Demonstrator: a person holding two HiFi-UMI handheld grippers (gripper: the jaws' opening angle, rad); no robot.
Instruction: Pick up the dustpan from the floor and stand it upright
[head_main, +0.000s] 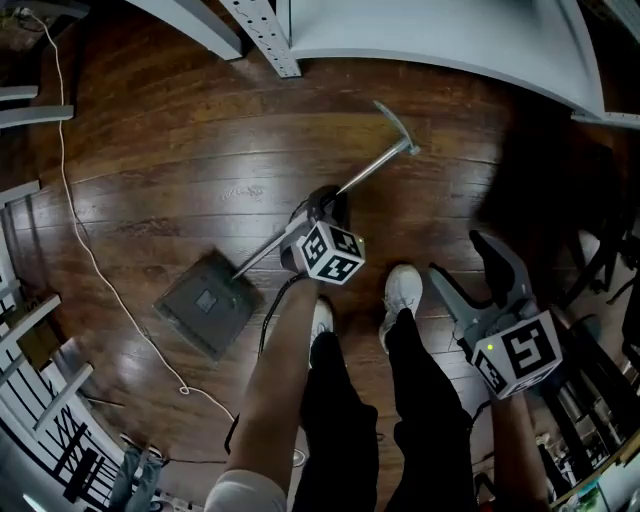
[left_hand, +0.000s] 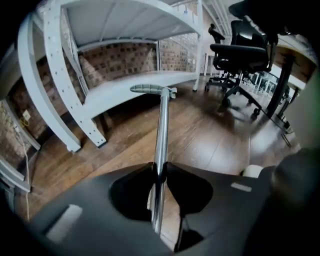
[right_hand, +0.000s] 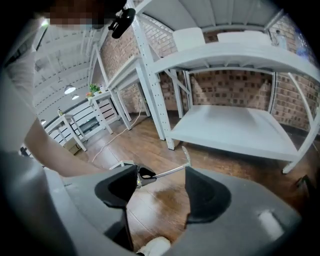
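Two tools: left tool (head_main: 322, 203) clamped on the metal handle (head_main: 375, 168) of the dustpan (head_main: 207, 302) lying on the wooden floor (head_main: 180, 150); right tool (head_main: 458, 257), lower right, parted and empty.

Dark wooden plank floor (head_main: 150, 140) under me, a white cable (head_main: 63, 140) trailing across it. White metal shelving (left_hand: 125, 87) backs onto a brick wall (left_hand: 117, 57) ahead; 1 black office chair (left_hand: 240, 50) sits off right.

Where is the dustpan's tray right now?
Head view, lower left: the dustpan's tray rests on the wooden floor near the white cable, its pole running up-right through the left gripper, whose claw is shut on it.
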